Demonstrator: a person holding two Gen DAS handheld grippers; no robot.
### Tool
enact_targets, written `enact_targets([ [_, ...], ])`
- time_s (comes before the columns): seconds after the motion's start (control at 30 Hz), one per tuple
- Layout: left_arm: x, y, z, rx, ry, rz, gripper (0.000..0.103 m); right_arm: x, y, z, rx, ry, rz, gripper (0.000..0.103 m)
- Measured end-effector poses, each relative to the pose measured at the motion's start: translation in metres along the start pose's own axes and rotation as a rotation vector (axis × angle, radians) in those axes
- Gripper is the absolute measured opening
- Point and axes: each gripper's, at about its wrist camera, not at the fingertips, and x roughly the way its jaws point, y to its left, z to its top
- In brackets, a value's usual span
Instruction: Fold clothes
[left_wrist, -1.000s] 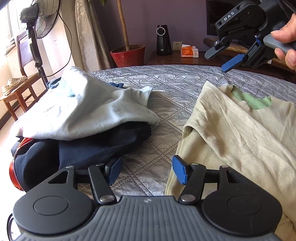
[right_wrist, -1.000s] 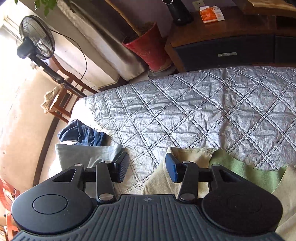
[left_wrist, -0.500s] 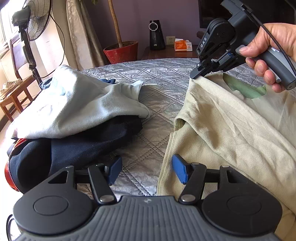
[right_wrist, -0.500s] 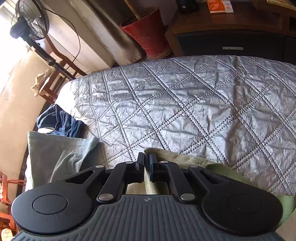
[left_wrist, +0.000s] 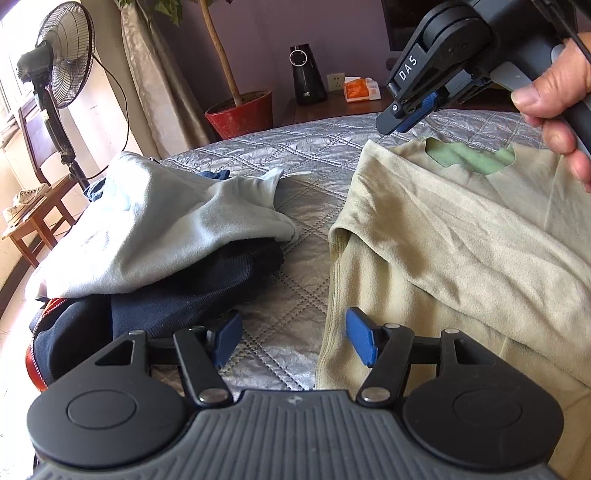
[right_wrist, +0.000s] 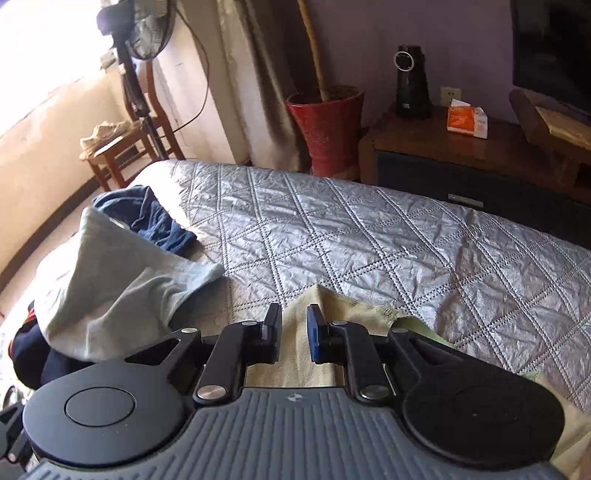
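Limp, light beige shirt (left_wrist: 461, 236) on quilted bed (right_wrist: 369, 229); grip shoulder seam; right tool (right_wrist: 294, 332) narrowly parted, just reopened, cloth between; left tool (left_wrist: 291, 339) wide, empty

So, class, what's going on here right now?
A person holding a gripper in each hand is working on a beige shirt spread on a quilted silver bed cover. The right gripper is at the shirt's top corner; its jaws have just been opening, with the cloth peaking up between them but not pinched. The left gripper hangs open at the shirt's side edge. A pile of other clothes lies alongside.
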Motion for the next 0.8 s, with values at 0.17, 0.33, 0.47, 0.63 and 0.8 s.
enact_targets([
  [0.17, -0.002, 0.005, 0.000, -0.012, 0.002, -0.001, 0.058, 0.003, 0.073, -0.022, -0.332, 0.052, 0.020, 0.023],
  [0.33, -0.003, 0.007, -0.001, -0.005, 0.006, -0.026, 0.058, 0.024, 0.081, -0.026, -0.368, 0.140, 0.004, 0.025],
  [0.47, -0.004, 0.000, -0.003, 0.036, 0.003, -0.038, 0.058, 0.034, 0.085, -0.029, -0.356, 0.139, -0.001, 0.008],
  [0.63, -0.004, -0.002, -0.005, 0.046, -0.003, -0.035, 0.058, 0.027, 0.093, -0.025, -0.316, 0.063, 0.077, 0.015],
  [0.8, -0.004, -0.003, -0.004, 0.053, -0.004, -0.036, 0.058, 0.015, 0.079, -0.028, -0.177, 0.055, 0.147, 0.030],
])
